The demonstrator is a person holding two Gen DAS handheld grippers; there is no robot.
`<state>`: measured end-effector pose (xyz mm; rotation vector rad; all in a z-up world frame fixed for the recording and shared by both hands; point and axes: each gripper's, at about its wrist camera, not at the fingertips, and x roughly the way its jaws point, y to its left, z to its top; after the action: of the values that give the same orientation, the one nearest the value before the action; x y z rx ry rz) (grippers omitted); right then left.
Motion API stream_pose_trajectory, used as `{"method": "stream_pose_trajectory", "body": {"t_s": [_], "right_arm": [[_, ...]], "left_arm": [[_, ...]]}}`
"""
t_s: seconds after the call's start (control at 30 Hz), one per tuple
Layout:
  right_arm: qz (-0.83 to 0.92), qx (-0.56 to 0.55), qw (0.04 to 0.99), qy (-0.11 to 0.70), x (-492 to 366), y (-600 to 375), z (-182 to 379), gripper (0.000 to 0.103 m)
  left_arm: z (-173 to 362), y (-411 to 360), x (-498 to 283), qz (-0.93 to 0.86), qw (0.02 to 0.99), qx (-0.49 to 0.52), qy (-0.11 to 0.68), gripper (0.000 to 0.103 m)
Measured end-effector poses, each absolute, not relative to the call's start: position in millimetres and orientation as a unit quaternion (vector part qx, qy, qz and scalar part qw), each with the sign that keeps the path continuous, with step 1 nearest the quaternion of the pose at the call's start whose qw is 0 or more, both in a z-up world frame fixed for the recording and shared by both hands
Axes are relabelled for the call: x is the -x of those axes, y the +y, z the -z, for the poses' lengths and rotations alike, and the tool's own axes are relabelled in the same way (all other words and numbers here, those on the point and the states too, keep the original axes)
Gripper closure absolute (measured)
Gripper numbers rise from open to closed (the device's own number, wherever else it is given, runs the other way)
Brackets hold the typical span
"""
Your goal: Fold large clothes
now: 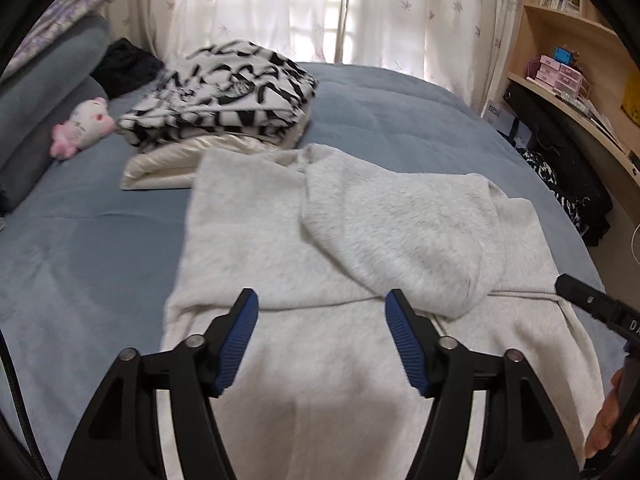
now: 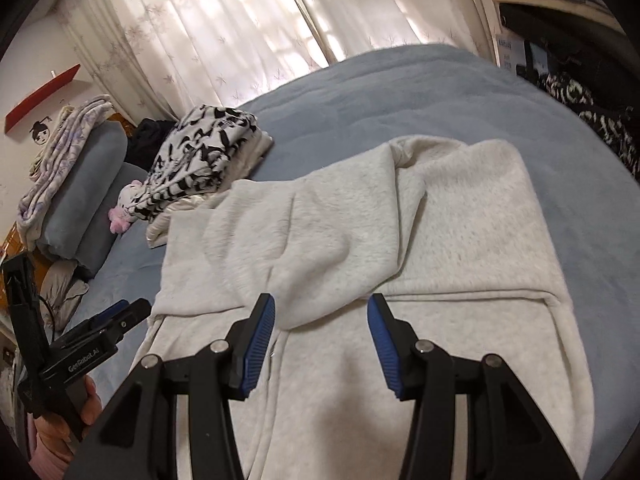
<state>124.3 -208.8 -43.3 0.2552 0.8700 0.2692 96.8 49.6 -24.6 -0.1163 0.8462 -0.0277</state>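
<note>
- The grey hoodie (image 1: 360,232) is lying flat on the bed (image 1: 92,248), hood flipped down over the body.
- Both the left gripper (image 1: 322,320) and right gripper (image 2: 321,322) are hovering above it, jaws spread and holding nothing.
- Looks like it's between folds; next they're probably needing to grab an edge.

The pale grey sweatshirt (image 1: 360,232) is soft, matt fleece with a fuzzy nap. It lies on the bed cover (image 1: 80,248), a blue, velvety plush. Beyond the sweatshirt, the folded black-and-white garment (image 1: 224,92) looks like smooth printed cloth, resting on a glossy, satin-like cream fabric (image 1: 168,164). The left gripper (image 1: 322,304) has matt black plastic fingers, ribbed blue rubbery pads (image 1: 236,344) and shiny metal pins.
</note>
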Motion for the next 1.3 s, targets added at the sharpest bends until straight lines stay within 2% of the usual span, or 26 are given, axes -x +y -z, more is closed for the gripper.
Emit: {"method": "stream_pose_trajectory", "body": {"t_s": [0.37, 0.53, 0.67, 1.03, 1.3], "right_arm": [[-0.137, -0.092, 0.913, 0.373, -54, -199, 1, 0.055], [-0.137, -0.080, 0.921, 0.357, -25, -200, -12, 0.055], [-0.134, -0.075, 0.922, 0.356, -7, -200, -13, 0.051], [-0.113, -0.065, 0.920, 0.369, 30, -217, -4, 0.050], [-0.092, -0.065, 0.914, 0.390, 41, -239, 9, 0.038]], "left_arm": [[-7, 85, -20, -0.018, 0.920, 0.075, 0.384, 0.035], [-15, 98, 11, -0.036, 0.922, 0.080, 0.377, 0.030], [-15, 106, 30, -0.042, 0.922, 0.080, 0.377, 0.029], [4, 127, 75, -0.060, 0.914, 0.068, 0.394, 0.024], [25, 152, 93, -0.048, 0.901, 0.100, 0.419, 0.015]]}}
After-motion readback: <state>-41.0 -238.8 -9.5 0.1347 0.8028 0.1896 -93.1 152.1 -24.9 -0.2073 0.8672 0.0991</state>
